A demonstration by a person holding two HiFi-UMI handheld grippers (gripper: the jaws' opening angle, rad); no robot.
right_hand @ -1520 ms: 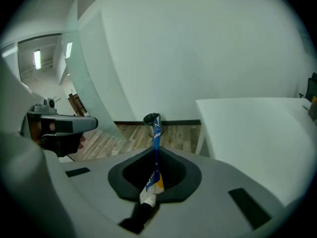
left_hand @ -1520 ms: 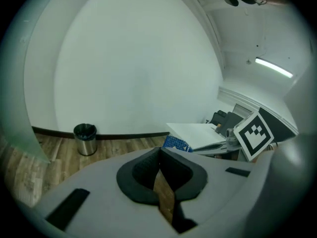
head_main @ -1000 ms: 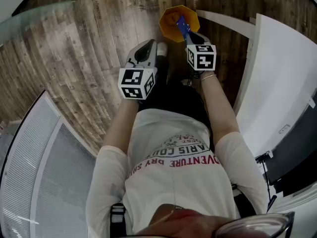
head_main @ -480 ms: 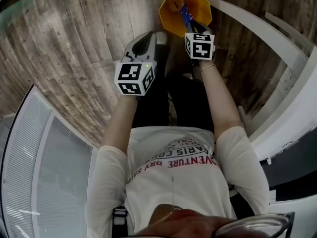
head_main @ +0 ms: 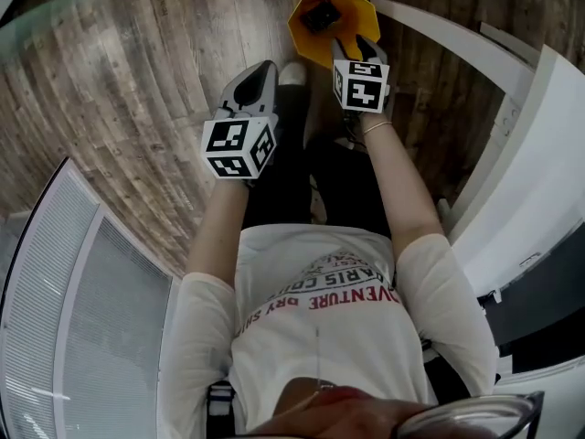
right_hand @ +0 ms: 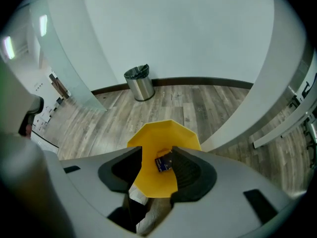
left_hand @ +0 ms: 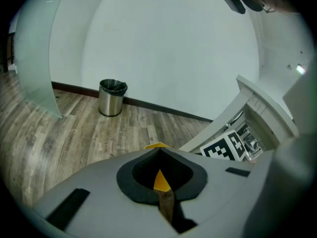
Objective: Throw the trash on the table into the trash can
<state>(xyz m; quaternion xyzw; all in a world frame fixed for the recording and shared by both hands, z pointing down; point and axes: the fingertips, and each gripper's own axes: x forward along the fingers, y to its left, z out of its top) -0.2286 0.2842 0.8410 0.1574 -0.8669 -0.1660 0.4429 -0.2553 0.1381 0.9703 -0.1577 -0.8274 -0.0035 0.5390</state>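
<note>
**Right gripper view: wrapper lying in the yellow bin**

My left gripper (left_hand: 159, 152) has its jaws together with nothing in them. My right gripper (right_hand: 157, 150) has just been opening; its jaws stand apart and press on nothing. Between them I see the dark blue wrapper (right_hand: 164, 163) lying loose inside the yellow bin (right_hand: 158, 130), which stands on the wood floor (right_hand: 198, 103) at twelve o'clock. Farther off, at eleven o'clock, a steel can (right_hand: 139, 83) stands by the wall (right_hand: 173, 29).

The wood-plank floor (head_main: 137, 108) bears a yellow trash can (head_main: 352, 12) and, by the wall, a steel bin (left_hand: 112, 97).
</note>
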